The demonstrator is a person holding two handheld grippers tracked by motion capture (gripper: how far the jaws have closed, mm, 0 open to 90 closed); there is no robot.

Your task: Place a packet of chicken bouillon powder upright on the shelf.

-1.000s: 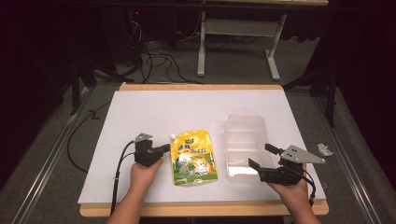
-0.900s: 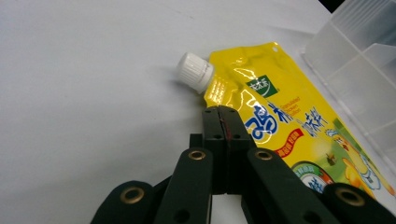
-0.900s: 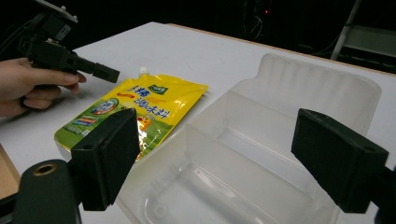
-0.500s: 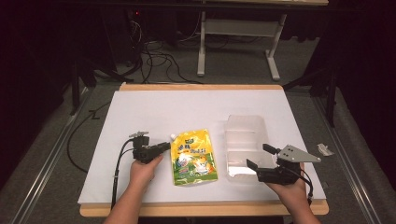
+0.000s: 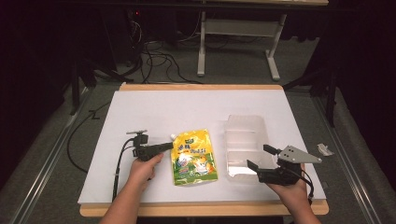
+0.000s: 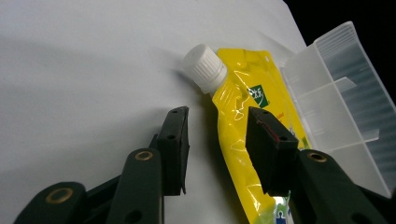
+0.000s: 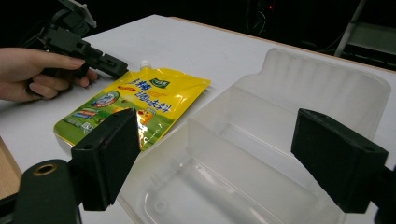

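The left hand-held gripper is opening its jaws, half-wide, straddling the yellow pouch edge below the white cap. Pouch is lying mid-bench, at nine o'clock from the clear bin. Best to be closing low on the neck; the right hand-held gripper is waiting wide, empty.

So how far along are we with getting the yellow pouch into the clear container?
Early. Done: the left gripper has reached the yellow pouch, its jaws just opening astride the edge below the white cap. In hand: the grasp; the pads aren't pressing yet and the pouch lies flat on the table. The right gripper hangs open at the clear container. Left: gripping, lifting, placing inside the container.
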